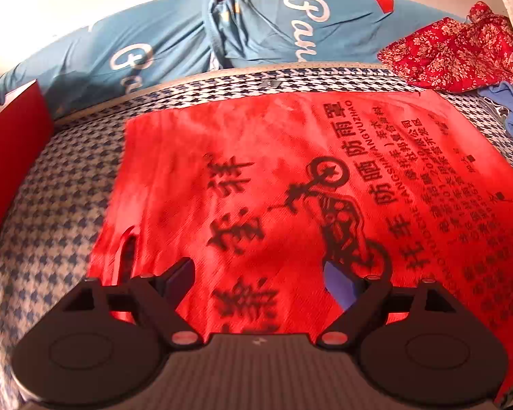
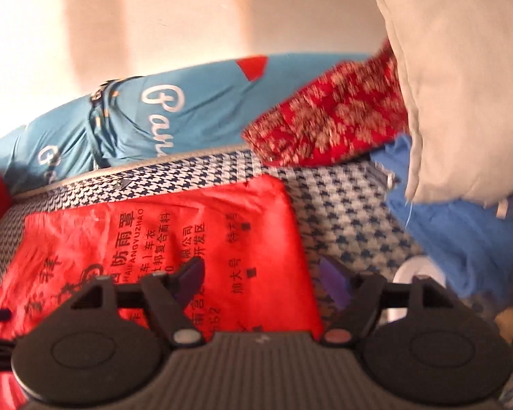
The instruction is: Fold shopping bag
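Red bag (image 1: 290, 184) lay flat on checked bed (image 1: 61, 225), centre frame, spread ready for folding. Left gripper (image 1: 260, 273) hovered over near edge, fingers wide, empty. Right gripper (image 2: 266, 280) straddled bag's right edge, fingers wide, gripping nothing.

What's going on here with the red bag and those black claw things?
A person is folding a red shopping bag with a handheld left gripper and right gripper. The bag lies spread flat on a blue-and-white checked cover. Both grippers hover over its near edge with jaws open, gripping nothing, so no fold shows yet. A blue printed bundle and red flowered cloth lie behind it.
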A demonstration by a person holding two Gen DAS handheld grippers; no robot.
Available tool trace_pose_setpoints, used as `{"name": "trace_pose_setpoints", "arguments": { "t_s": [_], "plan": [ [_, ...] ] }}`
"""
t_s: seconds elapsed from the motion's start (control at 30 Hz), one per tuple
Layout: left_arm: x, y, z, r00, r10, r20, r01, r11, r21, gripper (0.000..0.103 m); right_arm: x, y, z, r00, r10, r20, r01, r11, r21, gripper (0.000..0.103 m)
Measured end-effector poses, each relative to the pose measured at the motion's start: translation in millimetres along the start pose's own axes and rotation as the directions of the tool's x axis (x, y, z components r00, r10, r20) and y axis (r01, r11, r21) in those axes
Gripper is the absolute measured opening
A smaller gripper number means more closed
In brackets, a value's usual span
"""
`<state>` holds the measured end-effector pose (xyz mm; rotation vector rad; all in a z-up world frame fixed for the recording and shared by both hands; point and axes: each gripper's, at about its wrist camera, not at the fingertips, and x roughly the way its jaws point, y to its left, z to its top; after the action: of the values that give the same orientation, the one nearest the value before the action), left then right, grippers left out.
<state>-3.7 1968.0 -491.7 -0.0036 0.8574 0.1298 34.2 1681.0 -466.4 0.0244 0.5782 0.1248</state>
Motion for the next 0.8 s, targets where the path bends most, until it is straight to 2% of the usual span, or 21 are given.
{"name": "trace_pose_setpoints", "arguments": {
  "t_s": [0.13,0.23,0.37,0.4,0.47,0.6,0.63,0.7,0.73,0.77,0.8],
  "plan": [
    [-12,11,-21,0.999,-0.039,-0.008,0.038,0.998,-0.049,0.083,17,-24,0,0.999,0.012,-0.049,-0.003,0.985,0.175,0.079],
    [-12,11,-27,0.999,-0.028,-0.017,0.028,0.999,-0.027,0.083,36,-30,2,0.997,0.005,-0.077,0.015,0.968,0.249,0.079],
    [-10,14,-29,1.0,-0.021,-0.009,0.021,1.0,-0.017,0.084,56,-26,0,0.994,-0.015,-0.107,0.041,0.968,0.246,0.082],
    [-9,15,-29,1.0,-0.024,-0.008,0.024,1.0,-0.02,0.085,63,-25,-2,0.991,-0.016,-0.137,0.05,0.967,0.249,0.082],
    [-7,15,-29,1.0,-0.017,-0.005,0.017,1.0,-0.016,0.089,76,-23,-7,0.983,-0.013,-0.181,0.062,0.961,0.269,0.082],
    [-4,16,-30,1.0,-0.005,-0.002,0.005,1.0,-0.022,0.097,91,-11,-15,0.972,-0.038,-0.231,0.089,0.972,0.217,0.079],
    [-3,16,-29,1.0,-0.007,-0.001,0.007,1.0,-0.026,0.098,94,-7,-16,0.968,-0.056,-0.243,0.105,0.976,0.193,0.073],
    [-1,15,-29,1.0,-0.004,0.006,0.004,1.0,-0.023,0.1,96,-1,-17,0.966,-0.079,-0.244,0.118,0.982,0.15,0.048],
    [0,14,-29,1.0,-0.002,0.009,0.002,1.0,-0.021,0.1,95,1,-17,0.968,-0.082,-0.238,0.116,0.984,0.134,0.027],
    [1,14,-28,1.0,0.0,0.011,0.0,1.0,-0.02,0.101,95,1,-17,0.969,-0.074,-0.235,0.108,0.985,0.136,0.02],
    [2,13,-28,1.0,0.002,0.013,-0.002,1.0,-0.02,0.101,94,0,-16,0.969,-0.071,-0.235,0.107,0.984,0.145,0.019]
  ]
}}
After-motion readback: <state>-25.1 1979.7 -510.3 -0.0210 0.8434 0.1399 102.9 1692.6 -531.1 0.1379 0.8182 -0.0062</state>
